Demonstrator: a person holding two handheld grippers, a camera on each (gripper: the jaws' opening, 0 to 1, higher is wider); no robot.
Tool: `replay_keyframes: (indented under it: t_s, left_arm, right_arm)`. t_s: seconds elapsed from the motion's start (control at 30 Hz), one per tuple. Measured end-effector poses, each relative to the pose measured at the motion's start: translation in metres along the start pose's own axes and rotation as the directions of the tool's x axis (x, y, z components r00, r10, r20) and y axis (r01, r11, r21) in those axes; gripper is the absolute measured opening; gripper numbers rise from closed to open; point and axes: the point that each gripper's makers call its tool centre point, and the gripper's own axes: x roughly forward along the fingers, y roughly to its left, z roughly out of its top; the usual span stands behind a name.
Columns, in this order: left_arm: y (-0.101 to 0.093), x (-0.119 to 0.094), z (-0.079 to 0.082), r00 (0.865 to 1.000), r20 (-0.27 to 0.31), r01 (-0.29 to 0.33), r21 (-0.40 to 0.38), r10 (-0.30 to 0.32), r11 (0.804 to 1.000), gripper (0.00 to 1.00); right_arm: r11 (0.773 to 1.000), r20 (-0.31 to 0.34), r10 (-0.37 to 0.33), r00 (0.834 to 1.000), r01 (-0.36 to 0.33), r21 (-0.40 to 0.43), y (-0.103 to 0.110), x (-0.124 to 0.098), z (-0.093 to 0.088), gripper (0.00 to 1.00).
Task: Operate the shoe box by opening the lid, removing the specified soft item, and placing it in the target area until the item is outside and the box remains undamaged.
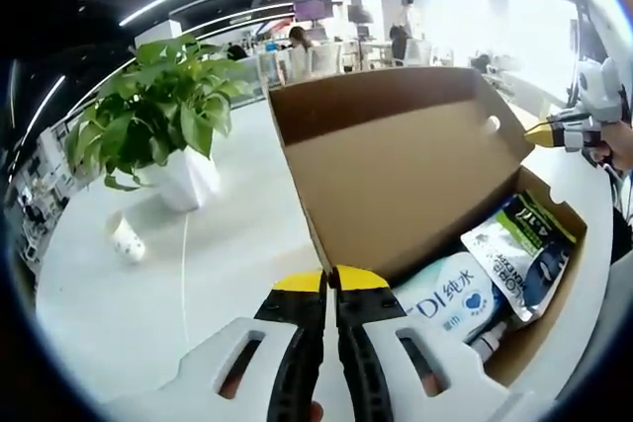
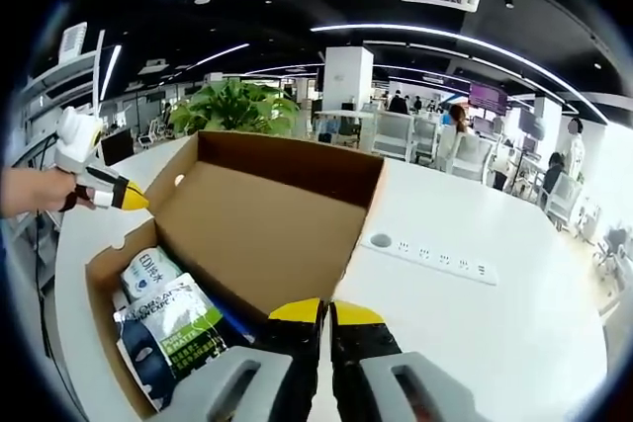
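A brown cardboard shoe box [image 1: 415,160] sits open on a white counter [image 1: 227,244], its lid [image 2: 267,210] standing up and leaning back from the tray. Inside the tray lie soft packages: a pale blue and white pack of wipes [image 1: 453,298] with a heart mark and blue lettering, and beside it a white, green and dark blue pouch [image 1: 519,249]. In the right gripper view the same wipes pack [image 2: 148,269] lies toward the far end of the tray, with the green-labelled pouch [image 2: 173,328] nearer the camera, partly over it. The left gripper [image 1: 329,279] sits at the near edge of the box, where lid and tray meet; its yellow-tipped fingers [image 1: 299,282] are pressed together with nothing seen between them. The right gripper [image 2: 324,311] is at the opposite side, by the top edge of the raised lid, and its yellow-tipped fingers [image 2: 358,314] are likewise closed together on nothing visible. Each gripper appears in the other's view at the far side of the box, held by a hand [image 2: 25,190]. On the counter beyond the box stand a leafy green plant in a white pot [image 1: 158,116] and a small white patterned cup [image 1: 126,237]. A white power strip [image 2: 430,255] is set into the counter near the lid. Office desks, chairs and a few people fill the background under long ceiling lights.
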Motion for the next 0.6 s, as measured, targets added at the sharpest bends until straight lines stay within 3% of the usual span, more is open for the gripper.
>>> replay_keyframes:
  t_s: [0.6]
  left_arm:
    - [-0.0006, 0.0017, 0.0027, 1.000, -0.001, 0.002, 0.001, -0.002, 1.000, 0.02]
  right_arm:
    - [1.000, -0.004, -0.001, 1.000, 0.001, 0.003, -0.0021, 0.0059, 0.0010, 0.00]
